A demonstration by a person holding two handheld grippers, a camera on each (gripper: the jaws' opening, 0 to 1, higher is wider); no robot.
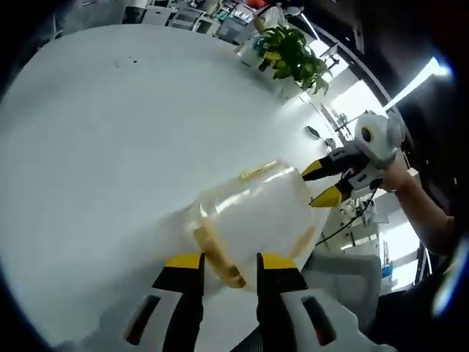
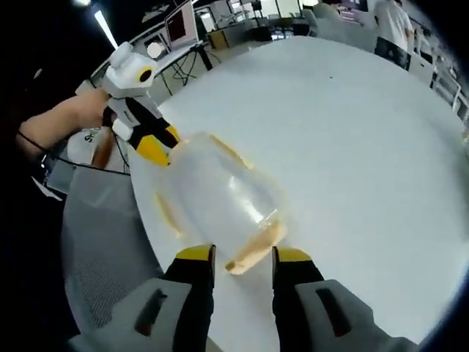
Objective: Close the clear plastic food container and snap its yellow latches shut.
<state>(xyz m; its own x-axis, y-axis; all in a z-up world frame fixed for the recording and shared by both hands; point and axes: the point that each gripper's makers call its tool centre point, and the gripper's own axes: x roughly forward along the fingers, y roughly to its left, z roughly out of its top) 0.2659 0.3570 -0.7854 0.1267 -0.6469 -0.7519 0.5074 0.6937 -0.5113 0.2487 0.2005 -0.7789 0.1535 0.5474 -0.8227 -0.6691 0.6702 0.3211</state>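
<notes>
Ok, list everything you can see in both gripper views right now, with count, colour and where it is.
Clear plastic food container: one, transparent, near the table's edge, between the two grippers.
Yellow latches: at least three visible, yellow, along the container's sides; one lies just ahead of each gripper's jaws.
Round white table: one, white, under the container.
Potted plant: one, green leaves, at the table's far edge in the left gripper view.
Office desks and monitors: several, dark, in the background.
People: at least one, standing beyond the table.
Left gripper: yellow-tipped jaws apart.
Right gripper: yellow-tipped jaws apart.
Person's hand: holds the right gripper.
</notes>
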